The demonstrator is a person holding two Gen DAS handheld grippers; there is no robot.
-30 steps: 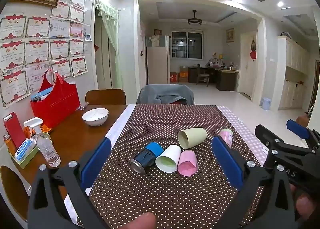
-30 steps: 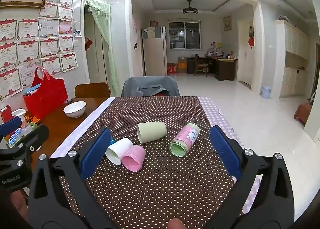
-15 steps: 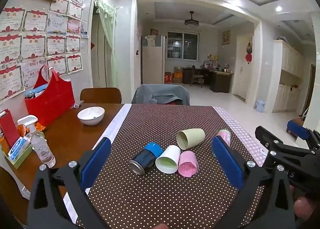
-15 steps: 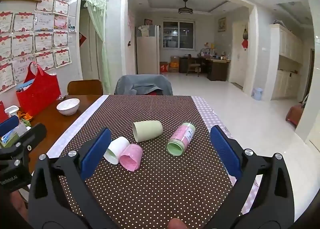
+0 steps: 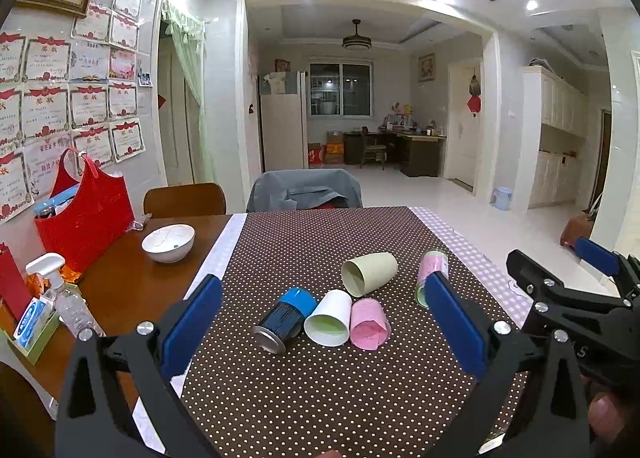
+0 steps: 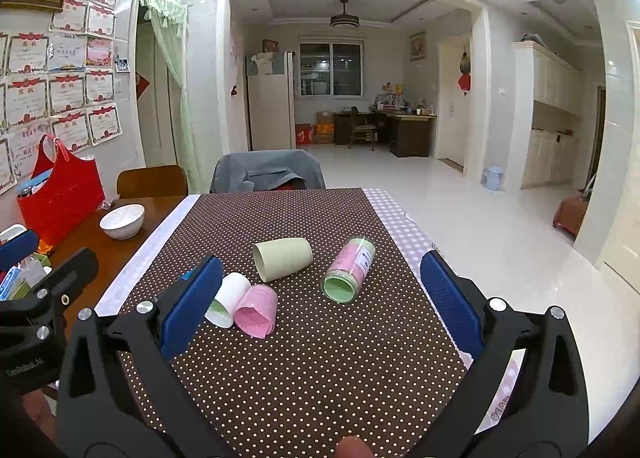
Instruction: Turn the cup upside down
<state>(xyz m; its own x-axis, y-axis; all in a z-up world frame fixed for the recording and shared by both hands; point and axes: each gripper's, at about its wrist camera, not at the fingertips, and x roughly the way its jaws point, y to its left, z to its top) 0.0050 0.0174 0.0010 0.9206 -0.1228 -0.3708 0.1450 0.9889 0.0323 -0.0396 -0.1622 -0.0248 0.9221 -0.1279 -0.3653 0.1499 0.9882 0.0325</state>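
Several cups and cans lie on their sides on the brown dotted tablecloth point(image 5: 320, 386). A pale green cup point(image 5: 370, 272) point(image 6: 283, 259) lies farthest back. In front lie a white cup point(image 5: 330, 323) point(image 6: 228, 298), a pink cup point(image 5: 369, 323) point(image 6: 258, 310), a blue-capped black can point(image 5: 285, 320) and a pink-labelled jar point(image 5: 430, 272) point(image 6: 349, 270). My left gripper point(image 5: 320, 322) is open and empty, held short of the cups. My right gripper point(image 6: 320, 298) is open and empty, also short of them; it shows at the right of the left wrist view point(image 5: 568, 298).
A white bowl point(image 5: 168, 243), a red bag point(image 5: 86, 214), a spray bottle point(image 5: 64, 298) and a small box stand on the bare wood at the left. Chairs point(image 5: 306, 188) stand at the far end. The table's right edge drops to the floor.
Both views have tilted up and drawn back slightly, so the cups sit a little lower and farther off. Both grippers stay open; nothing on the table has moved.
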